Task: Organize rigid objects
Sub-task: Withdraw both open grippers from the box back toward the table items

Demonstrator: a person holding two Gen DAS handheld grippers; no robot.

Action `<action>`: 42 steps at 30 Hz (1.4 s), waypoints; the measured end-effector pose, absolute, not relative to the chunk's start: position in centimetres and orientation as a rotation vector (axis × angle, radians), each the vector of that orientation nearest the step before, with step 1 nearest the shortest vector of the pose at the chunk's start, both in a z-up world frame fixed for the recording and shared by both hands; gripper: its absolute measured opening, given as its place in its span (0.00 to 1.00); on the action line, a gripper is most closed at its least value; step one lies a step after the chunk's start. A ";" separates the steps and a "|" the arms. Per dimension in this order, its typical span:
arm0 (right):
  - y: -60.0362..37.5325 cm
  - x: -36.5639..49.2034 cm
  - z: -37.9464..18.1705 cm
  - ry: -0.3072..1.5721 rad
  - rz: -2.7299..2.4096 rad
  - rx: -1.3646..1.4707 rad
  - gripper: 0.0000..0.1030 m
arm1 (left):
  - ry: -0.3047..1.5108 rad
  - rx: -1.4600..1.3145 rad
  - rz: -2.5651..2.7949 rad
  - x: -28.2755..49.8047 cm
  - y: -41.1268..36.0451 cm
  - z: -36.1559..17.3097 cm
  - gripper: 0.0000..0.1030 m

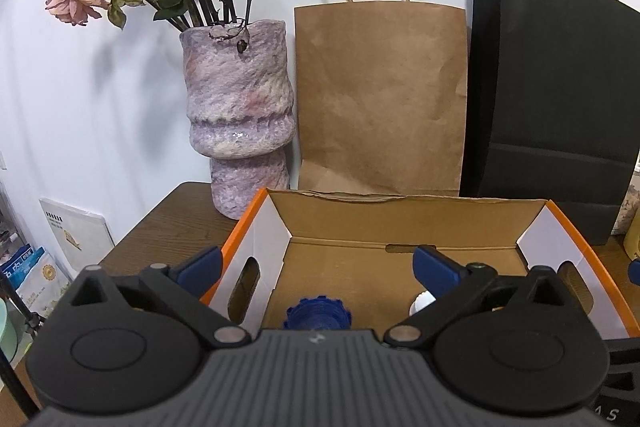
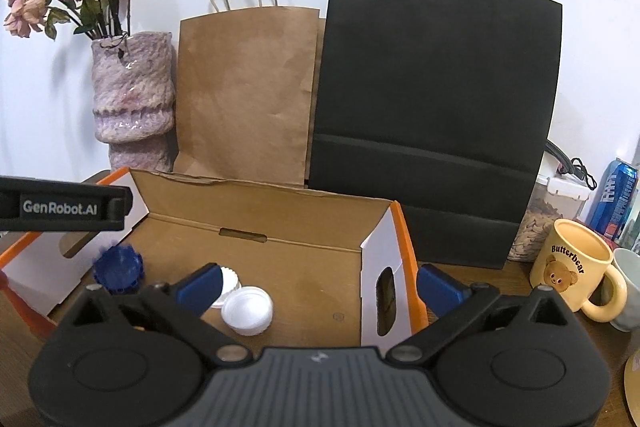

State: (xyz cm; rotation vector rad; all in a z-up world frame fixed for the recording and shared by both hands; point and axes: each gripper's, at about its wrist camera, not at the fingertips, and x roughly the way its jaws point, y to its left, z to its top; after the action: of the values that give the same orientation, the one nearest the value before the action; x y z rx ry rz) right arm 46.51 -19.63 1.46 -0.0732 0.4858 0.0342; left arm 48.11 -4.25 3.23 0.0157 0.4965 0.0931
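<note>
With both the left gripper and right gripper spread wide and empty above the cardboard box, keep further pieces near the blue cap and 2 white lids at its left end.

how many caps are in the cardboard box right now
3: a blue ridged plastic cap at the open cardboard box's left end, and two white plastic caps touching mid-floor, one partly behind the right tool's finger. More may be hidden.

both wrist views look closely down into the same box.
</note>
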 end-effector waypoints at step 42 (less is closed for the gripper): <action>-20.8 37.5 4.9 0.372 0.089 -0.064 1.00 | 0.442 -0.020 0.027 40.5 -3.6 6.6 1.00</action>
State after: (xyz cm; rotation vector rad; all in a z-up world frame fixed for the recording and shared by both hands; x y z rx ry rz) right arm 37.46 -20.77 4.85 -0.0635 0.3723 0.0891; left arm 40.52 -3.63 6.58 -0.0203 0.4422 0.0273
